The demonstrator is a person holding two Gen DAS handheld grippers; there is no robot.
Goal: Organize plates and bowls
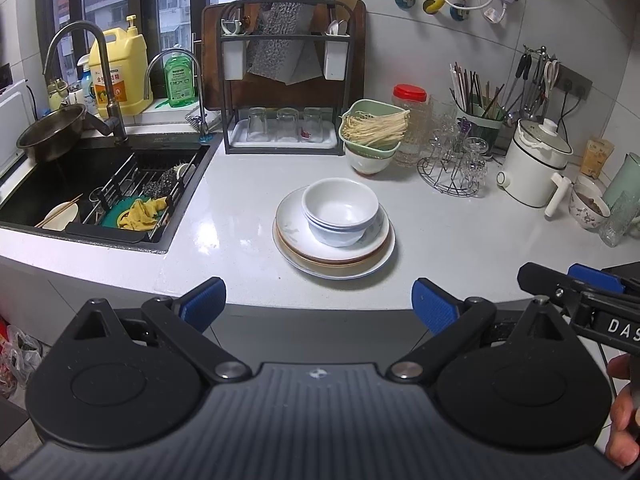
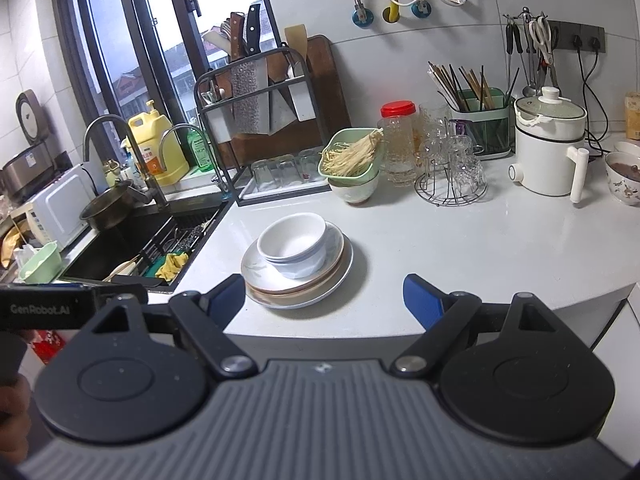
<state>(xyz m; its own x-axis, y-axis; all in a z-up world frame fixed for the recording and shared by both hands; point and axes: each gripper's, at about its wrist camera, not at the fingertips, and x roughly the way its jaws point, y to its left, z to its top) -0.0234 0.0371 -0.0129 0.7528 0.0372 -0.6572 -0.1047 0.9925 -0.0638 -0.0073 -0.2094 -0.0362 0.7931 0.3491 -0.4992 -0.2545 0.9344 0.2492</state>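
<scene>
The surface [image 1: 460, 240] spreads white ahead of me, with the sink [image 1: 48, 184] sunk into it on the left and a dish rack [image 1: 286, 92] against the back wall. The stack of plates [image 1: 334, 240] sits out in the open middle of the surface, straight ahead of both my grippers and slightly beyond the near edge. Nested white bowls [image 1: 340, 210] rest on top of it, a little off-centre toward the back. The stack is round, so no axis matters; what counts is which rim I reach.

From my left gripper [image 1: 318, 306] the stack lies ahead and barely to the right; from my right gripper [image 2: 324, 302] it lies ahead and to the left. I judge the two about equally near. Both hang with jaws wide apart and nothing between them, short of the surface edge.

Nothing blocks the approach. A green basket of noodles [image 1: 374, 126] on a bowl stands behind the stack, the wire glass stand [image 1: 454, 168] and white pot [image 1: 534, 164] well off to the right.
</scene>
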